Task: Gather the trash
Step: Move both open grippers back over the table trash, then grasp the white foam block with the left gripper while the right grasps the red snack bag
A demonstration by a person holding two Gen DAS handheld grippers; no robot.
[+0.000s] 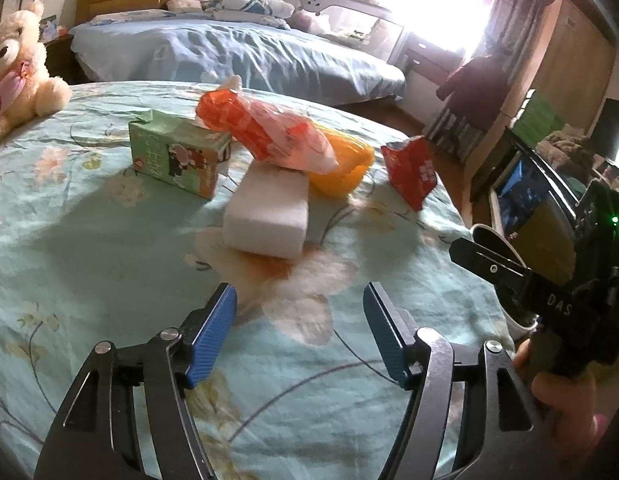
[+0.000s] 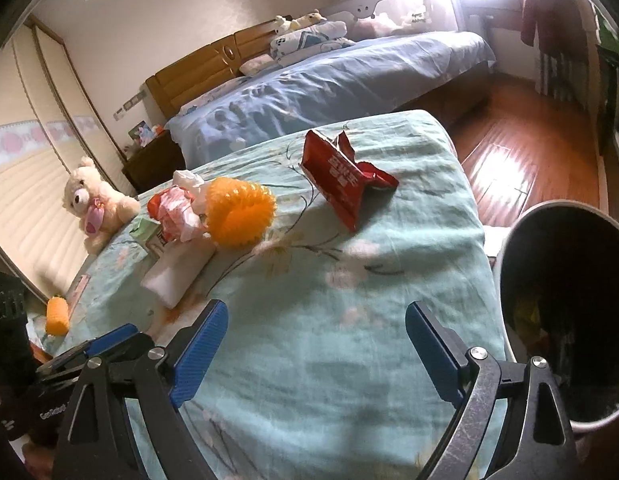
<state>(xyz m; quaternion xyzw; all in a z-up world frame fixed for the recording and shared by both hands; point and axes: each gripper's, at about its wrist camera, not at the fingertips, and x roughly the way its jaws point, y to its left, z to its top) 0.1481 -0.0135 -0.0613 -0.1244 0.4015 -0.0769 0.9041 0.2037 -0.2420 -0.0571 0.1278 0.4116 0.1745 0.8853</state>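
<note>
since both the left gripper and right gripper stand wide open and empty over the bed's near edge, the red wrapper waits near its far corner, the bin beside the right edge.

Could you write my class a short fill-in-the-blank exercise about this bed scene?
1. The clear plastic bag with red print lies partly on the white rectangular foam block and the ____ milk carton.
2. The torn red foil wrapper lies ____ from that pile.
3. Both the left gripper and right gripper are ____.

Missing words: green; apart; open
</note>
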